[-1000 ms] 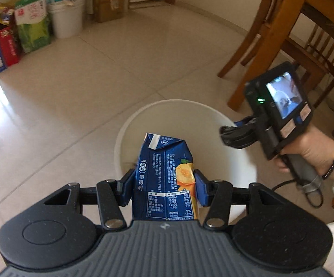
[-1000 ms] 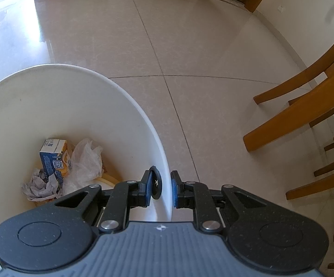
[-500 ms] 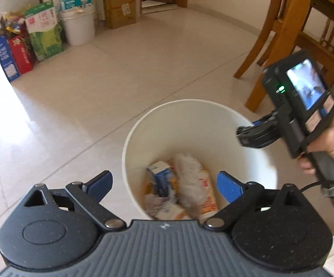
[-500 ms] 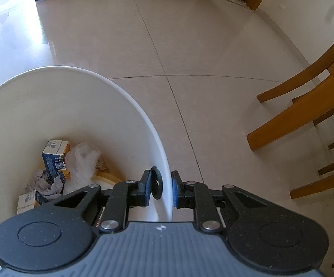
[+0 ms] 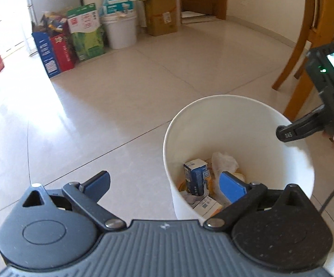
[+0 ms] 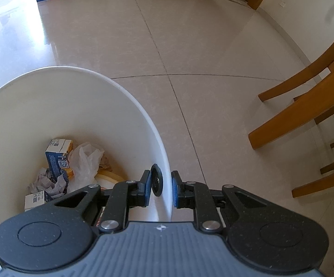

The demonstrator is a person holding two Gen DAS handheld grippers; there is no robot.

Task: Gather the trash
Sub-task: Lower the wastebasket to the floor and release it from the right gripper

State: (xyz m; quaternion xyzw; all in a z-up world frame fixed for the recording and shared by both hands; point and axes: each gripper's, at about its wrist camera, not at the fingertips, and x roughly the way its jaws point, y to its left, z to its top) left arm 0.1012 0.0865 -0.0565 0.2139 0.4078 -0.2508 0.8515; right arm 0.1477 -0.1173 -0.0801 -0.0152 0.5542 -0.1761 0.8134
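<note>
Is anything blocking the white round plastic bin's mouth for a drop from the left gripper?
Nothing visible. The white round plastic bin is open-topped; the blue drink carton and other trash lie low inside. The right gripper only clamps its rim at one side. The left gripper has its jaws opening, empty.

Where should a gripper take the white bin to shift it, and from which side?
Grip the white bin by its rim, coming from above with one finger inside and one outside: the wall is thin, upright and open at the top. The right gripper is clamped across the rim this way.
</note>
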